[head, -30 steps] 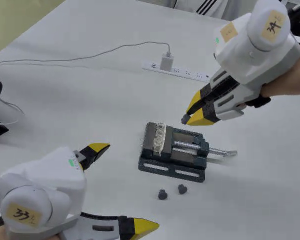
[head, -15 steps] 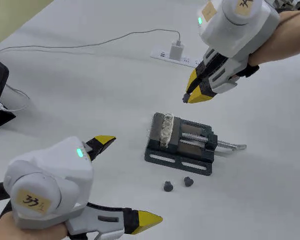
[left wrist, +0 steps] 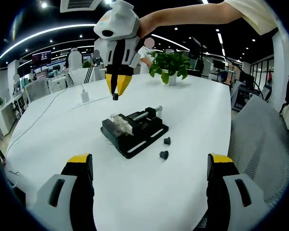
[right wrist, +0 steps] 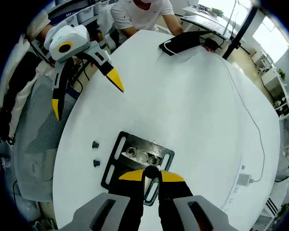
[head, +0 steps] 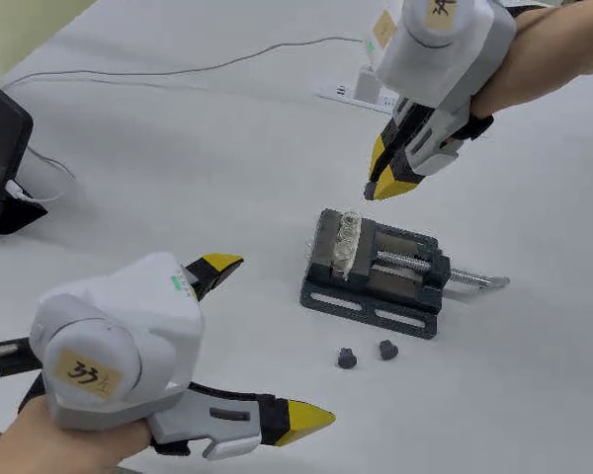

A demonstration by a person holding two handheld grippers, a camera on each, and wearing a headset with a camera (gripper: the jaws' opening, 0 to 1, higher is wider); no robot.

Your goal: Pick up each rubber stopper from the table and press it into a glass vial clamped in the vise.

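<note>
A dark vise (head: pixel 376 276) (left wrist: pixel 134 128) (right wrist: pixel 138 161) sits on the white table and clamps a row of clear glass vials (head: pixel 347 239) (right wrist: pixel 142 156). My right gripper (head: pixel 376 189) (right wrist: pixel 151 173) hangs above and behind the vials, shut on a dark rubber stopper (head: pixel 370 191) (left wrist: pixel 115 96) (right wrist: pixel 151 172). Two more stoppers (head: pixel 347 357) (head: pixel 386 349) (left wrist: pixel 164 154) (right wrist: pixel 96 163) lie on the table just in front of the vise. My left gripper (head: pixel 262 341) (left wrist: pixel 149 166) is open at the lower left, well clear of the vise, with nothing between its fingers.
A white power strip (head: pixel 358 91) with a charger and a cable lies at the back. A black device (head: pixel 0 148) stands at the left edge. A potted plant (left wrist: pixel 169 65) stands at the far side of the table. A person sits beyond the table in the right gripper view.
My right gripper with the stopper has drawn a little closer over the vise's vial end. The head camera has shifted, so the vise sits further right in the picture. The left gripper stays open.
</note>
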